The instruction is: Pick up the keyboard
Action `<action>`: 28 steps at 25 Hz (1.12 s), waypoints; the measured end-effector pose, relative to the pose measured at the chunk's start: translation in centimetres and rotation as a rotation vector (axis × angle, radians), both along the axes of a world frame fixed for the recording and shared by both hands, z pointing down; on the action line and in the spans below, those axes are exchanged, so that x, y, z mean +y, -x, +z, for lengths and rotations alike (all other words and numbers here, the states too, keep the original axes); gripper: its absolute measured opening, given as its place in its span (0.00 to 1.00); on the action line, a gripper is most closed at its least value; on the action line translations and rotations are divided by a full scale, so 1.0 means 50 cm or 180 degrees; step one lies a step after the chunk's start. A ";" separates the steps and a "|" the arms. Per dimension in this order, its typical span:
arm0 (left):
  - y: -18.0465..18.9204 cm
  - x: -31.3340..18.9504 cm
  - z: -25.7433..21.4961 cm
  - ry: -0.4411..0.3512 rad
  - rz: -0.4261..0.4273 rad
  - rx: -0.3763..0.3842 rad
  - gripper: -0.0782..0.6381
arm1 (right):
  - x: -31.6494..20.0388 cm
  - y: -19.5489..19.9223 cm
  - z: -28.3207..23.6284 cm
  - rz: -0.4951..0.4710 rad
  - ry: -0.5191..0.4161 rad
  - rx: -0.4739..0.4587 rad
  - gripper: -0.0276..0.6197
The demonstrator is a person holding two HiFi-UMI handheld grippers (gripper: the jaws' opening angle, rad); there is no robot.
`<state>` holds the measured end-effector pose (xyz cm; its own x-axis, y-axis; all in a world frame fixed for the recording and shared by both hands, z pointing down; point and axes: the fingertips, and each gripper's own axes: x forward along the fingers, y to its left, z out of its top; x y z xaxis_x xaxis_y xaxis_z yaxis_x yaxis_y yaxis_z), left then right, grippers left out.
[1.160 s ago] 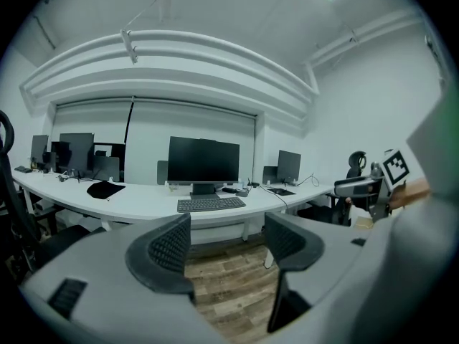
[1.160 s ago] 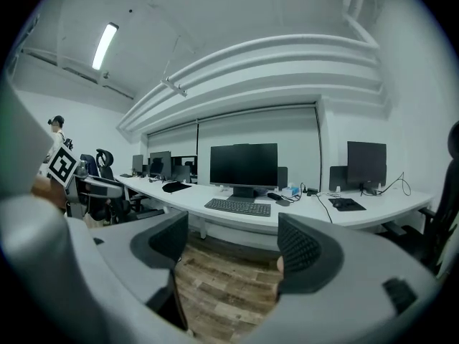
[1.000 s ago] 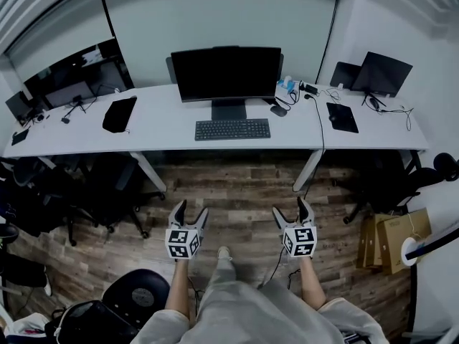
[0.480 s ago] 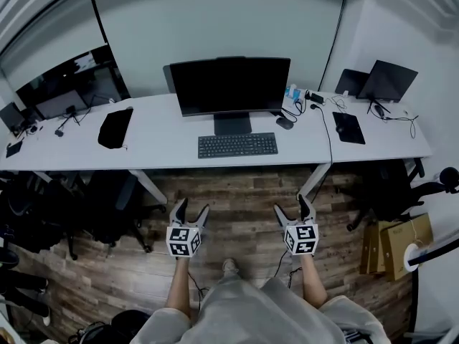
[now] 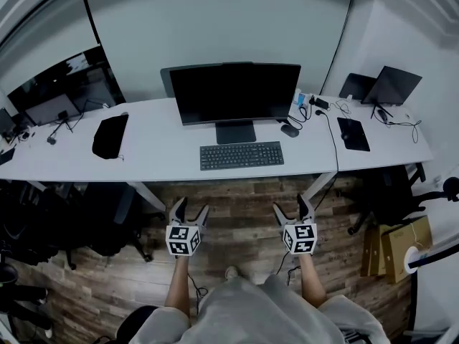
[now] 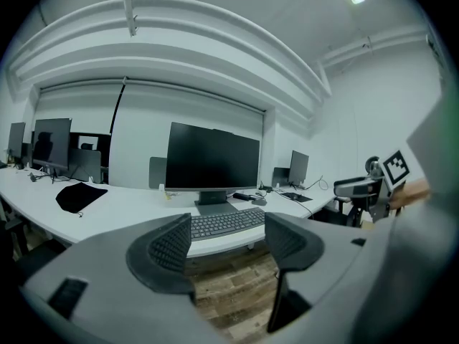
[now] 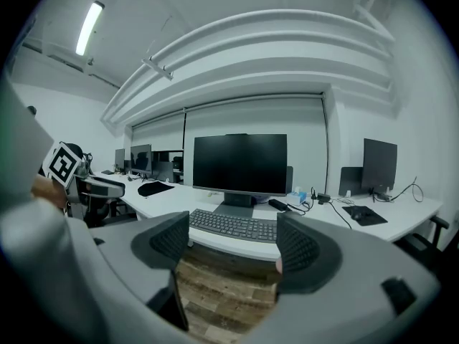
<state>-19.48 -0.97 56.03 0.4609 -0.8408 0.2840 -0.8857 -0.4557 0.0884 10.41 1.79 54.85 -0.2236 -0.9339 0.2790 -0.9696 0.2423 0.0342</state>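
A dark keyboard (image 5: 242,155) lies on the long white desk (image 5: 165,156), just in front of a black monitor (image 5: 234,92). It also shows in the left gripper view as the keyboard (image 6: 228,223) and in the right gripper view as the keyboard (image 7: 233,226). Both grippers hang over the wooden floor, well short of the desk. My left gripper (image 5: 188,211) is open and empty. My right gripper (image 5: 291,211) is open and empty too.
A black pouch (image 5: 110,135) lies on the desk's left part. A mouse (image 5: 290,130), cables and a black pad (image 5: 354,133) sit to the right, with more monitors at both ends. Dark office chairs (image 5: 93,213) stand under the left desk. Cardboard boxes (image 5: 393,245) stand at right.
The view has moved closer to the desk and shifted, so the keyboard and monitor sit slightly lower and further right. The grippers hold the same open pose.
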 end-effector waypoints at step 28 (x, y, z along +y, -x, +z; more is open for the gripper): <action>-0.014 -0.204 0.059 0.0149 0.0113 -0.0037 0.55 | -0.180 -0.022 0.062 0.0157 0.0138 -0.0020 0.61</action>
<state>-18.76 -11.16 58.97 0.4866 -0.8097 0.3281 -0.8702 -0.4824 0.1002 11.52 -7.19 57.98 -0.1794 -0.9309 0.3182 -0.9806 0.1953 0.0185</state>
